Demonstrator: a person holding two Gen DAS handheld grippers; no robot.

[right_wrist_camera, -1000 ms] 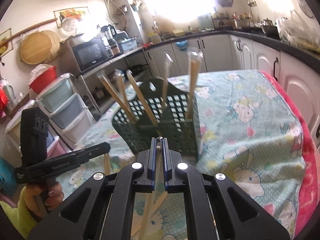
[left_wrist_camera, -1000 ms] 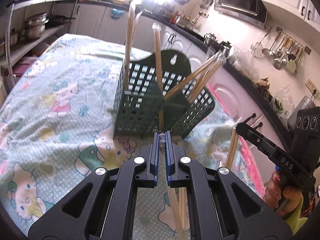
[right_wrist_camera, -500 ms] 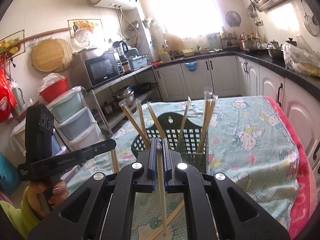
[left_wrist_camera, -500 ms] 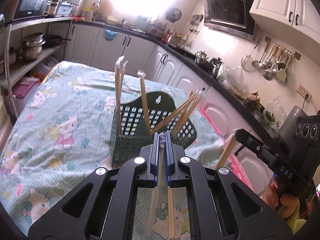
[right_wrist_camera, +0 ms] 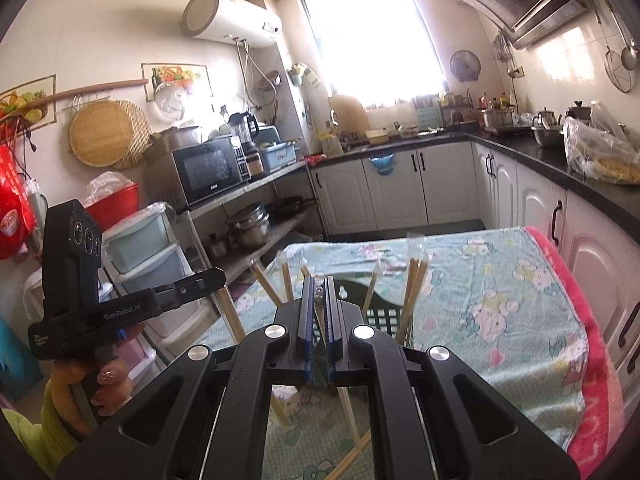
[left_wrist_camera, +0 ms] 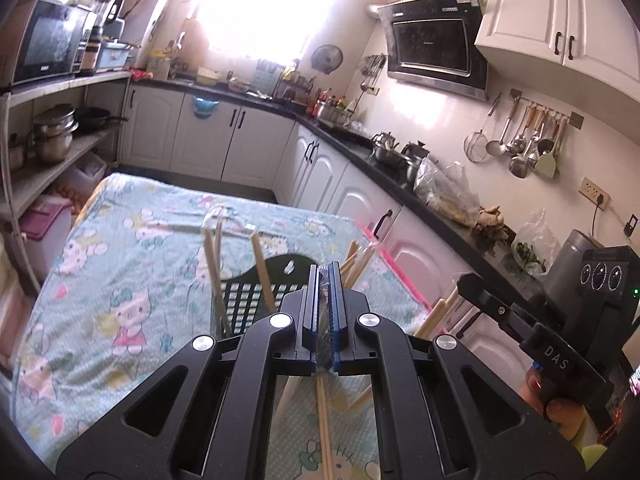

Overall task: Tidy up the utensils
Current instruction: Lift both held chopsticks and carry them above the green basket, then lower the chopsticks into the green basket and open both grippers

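Your left gripper (left_wrist_camera: 325, 280) and right gripper (right_wrist_camera: 319, 292) each pinch a thin wooden chopstick (left_wrist_camera: 322, 420); the green lattice basket (left_wrist_camera: 256, 300) sits beyond the jaws.

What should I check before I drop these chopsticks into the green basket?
1. Left gripper shut on wrapped wooden chopsticks: ok.
2. Right gripper shut on second wrapped chopsticks: ok.
3. Dark green plastic lattice basket upright on the cartoon-print tablecloth: ok.
4. Free compartment for the held sticks: cannot tell, as the grippers hide the basket's openings.
5. Lower ends of the held sticks above the basket's rim: cannot tell, as they are hidden.
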